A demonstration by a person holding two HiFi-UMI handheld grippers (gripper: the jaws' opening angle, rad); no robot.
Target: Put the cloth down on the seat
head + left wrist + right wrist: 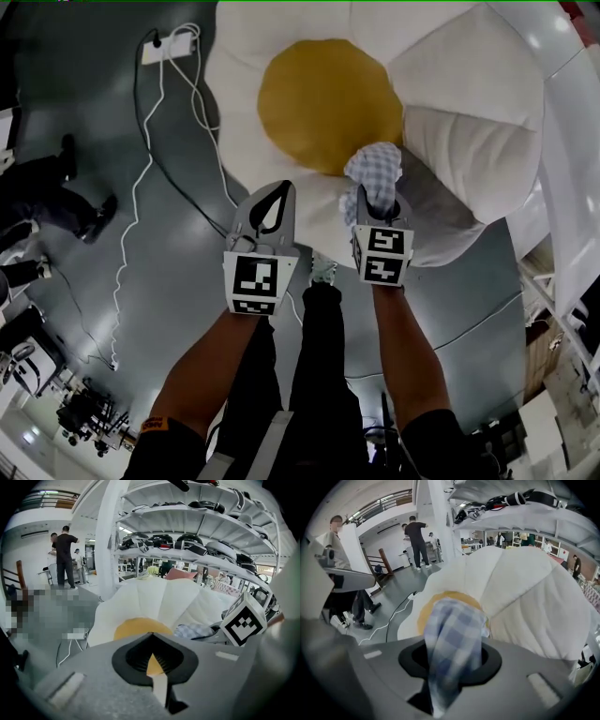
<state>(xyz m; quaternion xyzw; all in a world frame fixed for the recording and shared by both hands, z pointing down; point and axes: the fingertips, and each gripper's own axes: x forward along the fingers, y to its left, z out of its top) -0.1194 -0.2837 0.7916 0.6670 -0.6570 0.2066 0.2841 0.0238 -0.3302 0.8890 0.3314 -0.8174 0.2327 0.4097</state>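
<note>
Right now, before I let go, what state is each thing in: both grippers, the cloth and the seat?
Left gripper: shut, nothing between its jaws.
Right gripper: shut on the cloth.
Cloth: bunched in the right gripper, over the seat, not yet laid down.
Seat: flat on the floor, no cloth lying on it yet.

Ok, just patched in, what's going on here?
A person holds a tool in each hand over a white flower-shaped seat with a yellow centre. The right tool is shut on a blue checked cloth, bunched up and, in the head view, over the edge of the yellow centre. The left tool is beside it, shut with nothing in it. The cloth is not yet released onto the seat.
</note>
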